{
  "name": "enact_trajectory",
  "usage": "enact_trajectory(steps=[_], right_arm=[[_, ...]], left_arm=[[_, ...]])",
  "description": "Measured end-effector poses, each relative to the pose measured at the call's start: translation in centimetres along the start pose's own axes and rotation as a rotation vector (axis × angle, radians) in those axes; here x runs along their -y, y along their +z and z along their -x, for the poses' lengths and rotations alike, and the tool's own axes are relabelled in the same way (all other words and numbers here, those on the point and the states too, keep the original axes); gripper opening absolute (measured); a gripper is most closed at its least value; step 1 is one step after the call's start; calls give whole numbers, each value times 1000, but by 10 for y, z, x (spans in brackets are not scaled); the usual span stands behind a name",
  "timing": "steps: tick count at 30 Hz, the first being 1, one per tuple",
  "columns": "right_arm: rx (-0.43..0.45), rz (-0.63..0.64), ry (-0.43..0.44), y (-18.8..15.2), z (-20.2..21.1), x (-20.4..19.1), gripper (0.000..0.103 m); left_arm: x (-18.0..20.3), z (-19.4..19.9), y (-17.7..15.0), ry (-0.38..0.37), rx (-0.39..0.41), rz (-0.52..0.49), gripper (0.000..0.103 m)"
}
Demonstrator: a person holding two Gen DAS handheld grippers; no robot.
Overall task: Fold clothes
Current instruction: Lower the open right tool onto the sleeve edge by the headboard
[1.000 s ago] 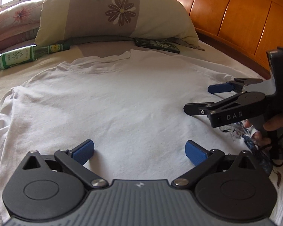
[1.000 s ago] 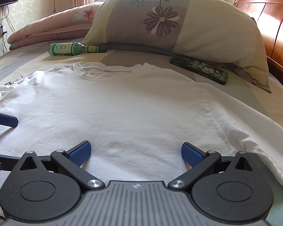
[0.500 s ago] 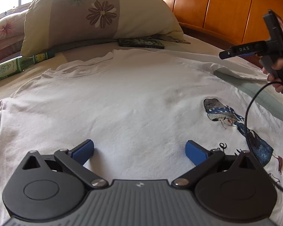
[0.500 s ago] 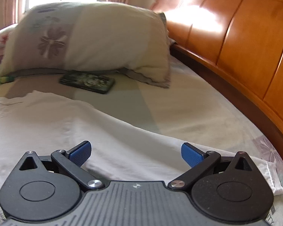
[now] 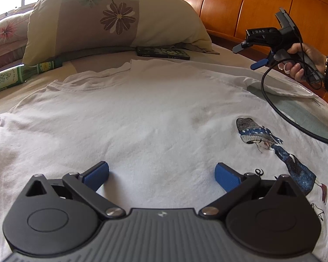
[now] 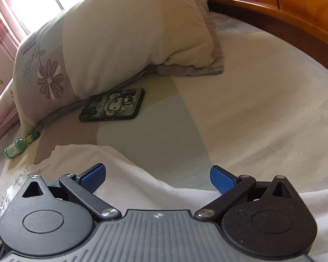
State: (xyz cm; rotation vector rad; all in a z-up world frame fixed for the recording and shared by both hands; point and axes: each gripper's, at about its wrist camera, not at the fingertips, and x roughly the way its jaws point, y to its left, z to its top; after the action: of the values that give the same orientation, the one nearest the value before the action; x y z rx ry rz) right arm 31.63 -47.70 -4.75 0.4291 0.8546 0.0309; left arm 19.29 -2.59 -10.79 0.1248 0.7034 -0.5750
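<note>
A white T-shirt [image 5: 146, 118] with a printed girl in a blue hat [image 5: 273, 148] lies spread flat on the bed, neckline toward the pillow. My left gripper [image 5: 161, 174] hovers open over its lower middle, holding nothing. In the left wrist view my right gripper [image 5: 247, 55] is held by a hand [image 5: 299, 63] above the shirt's right sleeve [image 5: 284, 87], open and tilted down. In the right wrist view that gripper [image 6: 157, 178] is open over the sleeve's white edge [image 6: 129, 174], with nothing between its fingers.
A large floral pillow [image 5: 111, 19] leans at the head of the bed. A dark phone [image 6: 113, 107] lies beside it, and a green glass bottle [image 5: 17, 76] lies at the left. A wooden headboard [image 5: 262, 4] runs along the right. A black cable [image 5: 290, 118] trails over the shirt.
My right gripper has left the shirt's right side and risen toward the sleeve by the headboard, tilting down over it. The left gripper has turned slightly right and stays open.
</note>
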Motion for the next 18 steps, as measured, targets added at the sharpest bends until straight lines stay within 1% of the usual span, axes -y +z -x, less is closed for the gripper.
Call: enact_trajectory(steps=[1, 4, 7, 9, 11, 14, 16, 17, 18], right_arm=[[-16, -3, 4, -1, -3, -1, 103], [-42, -20, 56, -16, 0, -2, 103], [-92, -7, 79, -30, 1, -3, 103], [-105, 24, 75, -37, 2, -5, 103], [-108, 44, 60, -36, 7, -7, 103], [-39, 78, 13, -25, 19, -8, 103], [50, 168, -102, -17, 26, -10, 103], [83, 228, -177, -15, 26, -12, 100], [85, 282, -240, -14, 22, -11, 91]], left_arm=[[0, 0, 0, 0, 0, 0, 102], [0, 0, 0, 0, 2, 0, 102], [0, 0, 0, -1, 2, 1, 102], [1, 0, -1, -1, 3, 0, 102], [1, 0, -1, 0, 3, 0, 102], [1, 0, -1, -1, 3, -1, 102], [0, -1, 0, -1, 3, -1, 102], [0, -1, 0, -1, 3, -1, 102], [0, -1, 0, -1, 3, -1, 102]])
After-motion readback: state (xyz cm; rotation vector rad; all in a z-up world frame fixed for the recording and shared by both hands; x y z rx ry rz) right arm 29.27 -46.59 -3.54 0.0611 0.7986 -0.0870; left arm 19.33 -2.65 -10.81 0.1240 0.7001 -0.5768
